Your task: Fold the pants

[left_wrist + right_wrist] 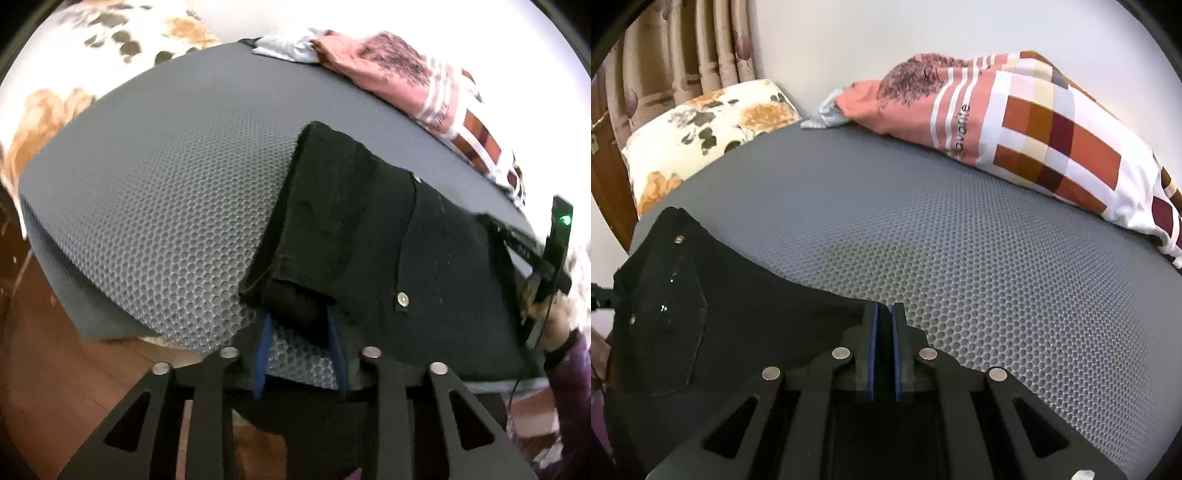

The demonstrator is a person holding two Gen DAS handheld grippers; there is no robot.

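A grey honeycomb-textured mattress (960, 236) fills both views. A patchwork pillow (1052, 122) lies along its far right edge and a floral pillow (701, 129) at the far left. Black pants (369, 229) lie flat at the near edge. The left gripper (301, 332) clamps a rolled-up bunch of their fabric; the right gripper (884, 325), almost fully closed, pinches the pants' edge.

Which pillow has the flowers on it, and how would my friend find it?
Start at the grey mat covering the bed. At its far left corner, by the curtain, leans the flowered pillow. Orange and brown blossoms on white mark it; the other pillow has squares.
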